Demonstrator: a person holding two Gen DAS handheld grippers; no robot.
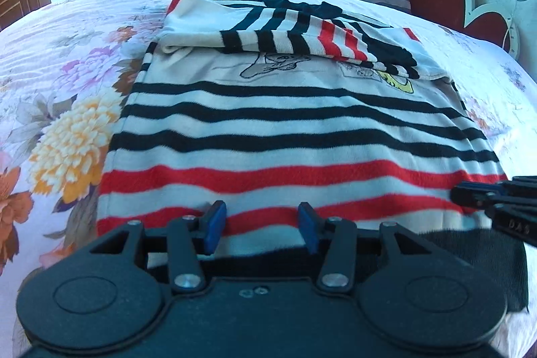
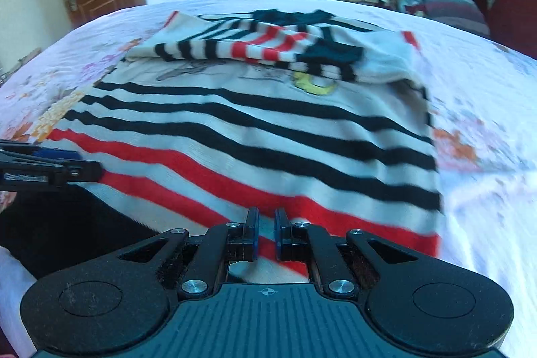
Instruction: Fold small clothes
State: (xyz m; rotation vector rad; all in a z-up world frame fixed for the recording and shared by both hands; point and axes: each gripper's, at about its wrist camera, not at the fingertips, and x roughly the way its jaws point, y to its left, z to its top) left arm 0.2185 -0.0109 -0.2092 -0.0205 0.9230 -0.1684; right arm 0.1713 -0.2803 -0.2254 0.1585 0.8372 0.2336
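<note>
Mostly flat striped sweater (image 1: 295,130), sleeves folded.

The left tool (image 1: 261,225) is being held at the lower centre of its own frame, angled downward, its blue pads (image 1: 214,222) standing well apart. The right tool (image 2: 266,234) is being held likewise at lower centre, its jaws nearly closed with only a narrow gap.

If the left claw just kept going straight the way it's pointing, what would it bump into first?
Most likely the striped sweater itself. The left claw points down over the red stripes near the hem, its fingers apart with the cloth showing between them. How far above the cloth it is I cannot tell.
</note>
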